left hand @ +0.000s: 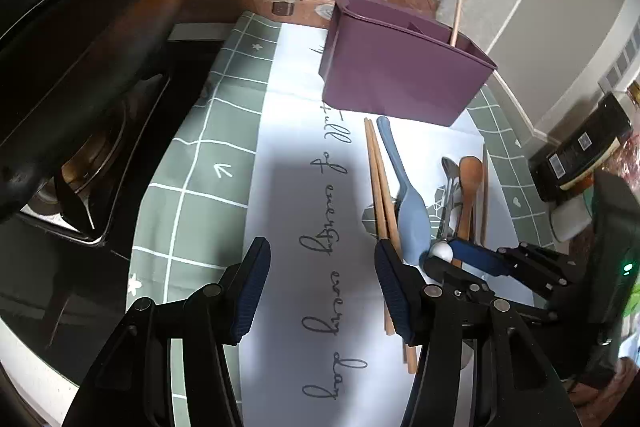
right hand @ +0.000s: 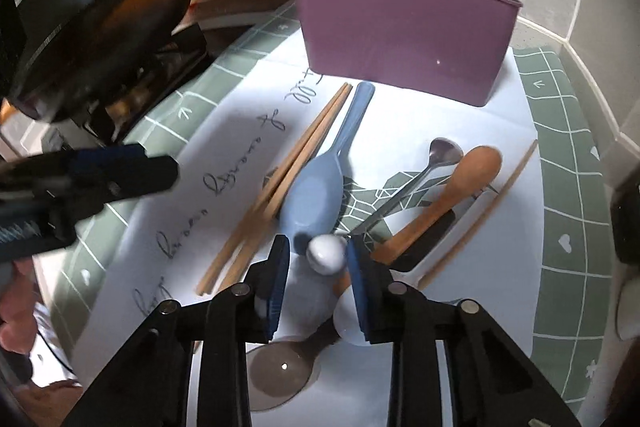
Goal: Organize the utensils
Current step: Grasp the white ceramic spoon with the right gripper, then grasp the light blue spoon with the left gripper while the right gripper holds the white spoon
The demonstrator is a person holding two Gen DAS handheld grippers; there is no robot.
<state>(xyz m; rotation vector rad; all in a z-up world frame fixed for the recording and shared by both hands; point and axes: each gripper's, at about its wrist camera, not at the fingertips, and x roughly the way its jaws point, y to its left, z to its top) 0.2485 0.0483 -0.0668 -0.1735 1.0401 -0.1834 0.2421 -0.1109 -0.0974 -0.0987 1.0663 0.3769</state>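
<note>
Purple holder [right hand: 404, 27] upright; left fingers [left hand: 322, 287] apart, empty; right fingers [right hand: 318, 259] flank white spoon handle [right hand: 326, 253].

Daylight is bright and fairly even, and the white cloth [left hand: 288, 147] glows almost blown out while a broad soft shadow falls across its middle in the left wrist view. Small glints sit on the purple holder [right hand: 400, 27] and the brown spoon bowl [right hand: 280, 371]. Fisheye bending curves the edges into dark corners, and the dark pan [right hand: 100, 7] and other gripper [right hand: 120, 171] at the right wrist view's left look smeared.
</note>
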